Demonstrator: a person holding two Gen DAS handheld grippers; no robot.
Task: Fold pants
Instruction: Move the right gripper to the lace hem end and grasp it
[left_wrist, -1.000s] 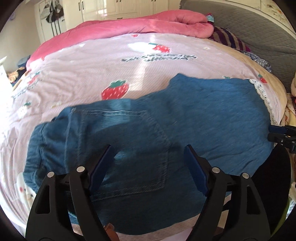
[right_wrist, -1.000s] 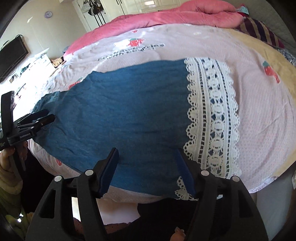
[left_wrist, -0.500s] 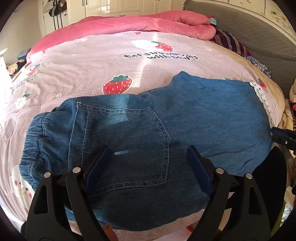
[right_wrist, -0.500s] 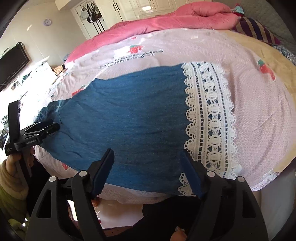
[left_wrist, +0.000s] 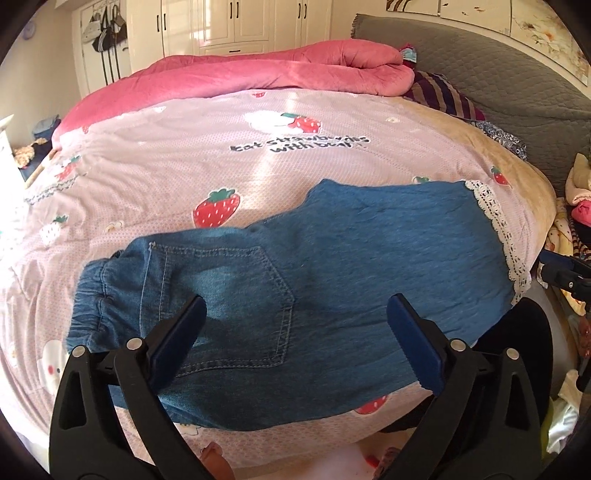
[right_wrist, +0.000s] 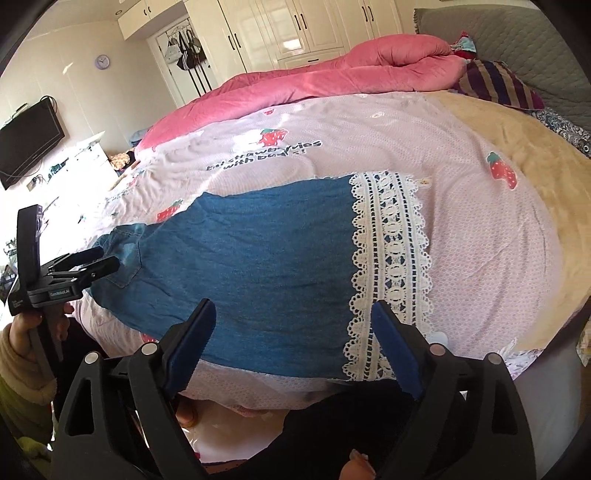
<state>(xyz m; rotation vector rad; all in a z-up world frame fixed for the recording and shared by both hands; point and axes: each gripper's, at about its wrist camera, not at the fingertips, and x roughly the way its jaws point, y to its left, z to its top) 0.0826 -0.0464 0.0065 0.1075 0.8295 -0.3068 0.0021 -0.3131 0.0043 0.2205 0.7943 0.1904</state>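
Both tongs, left tongs and right tongs, are hovering wide apart, empty, over the pants on the bed; pinching waistband and lace hem squarely should keep edges aligned.

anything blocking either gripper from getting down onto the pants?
Nothing visible. The left gripper hangs open over the waist end of the pants, the right gripper open near the lace hem. Only bare denim and bedsheet lie below.

Black plastic frames with silver screws, blue ridged fingers, a beige-sleeved hand.
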